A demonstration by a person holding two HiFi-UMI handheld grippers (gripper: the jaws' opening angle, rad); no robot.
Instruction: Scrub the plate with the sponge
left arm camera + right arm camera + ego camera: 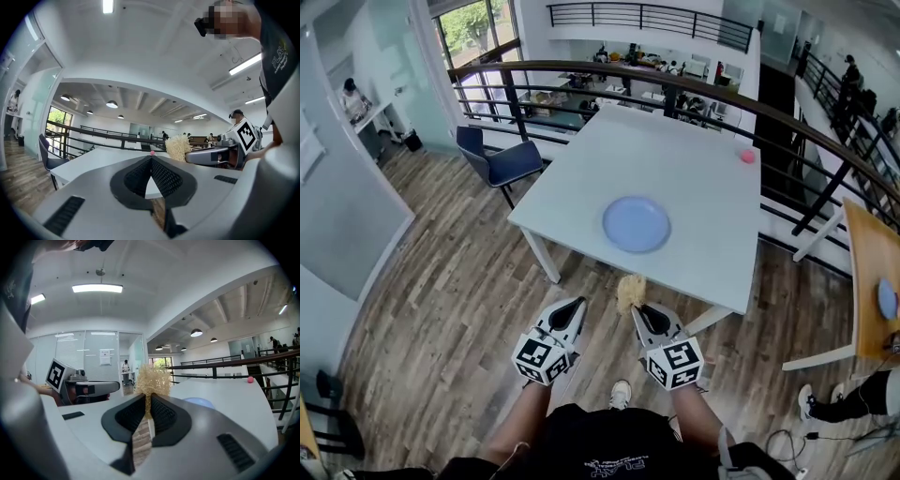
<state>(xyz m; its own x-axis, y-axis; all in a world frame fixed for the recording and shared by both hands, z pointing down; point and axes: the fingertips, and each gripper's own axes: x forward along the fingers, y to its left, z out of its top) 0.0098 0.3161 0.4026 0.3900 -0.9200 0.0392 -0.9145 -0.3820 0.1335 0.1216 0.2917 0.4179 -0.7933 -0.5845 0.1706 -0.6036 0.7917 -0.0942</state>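
While the white table (694, 183) carries the blue plate (637, 224) near its front edge, the 2 grippers hang short of that edge: the left gripper (574, 307) with jaws pressed together on nothing, the right gripper (637, 311) pinching the straw-coloured sponge (629, 292).
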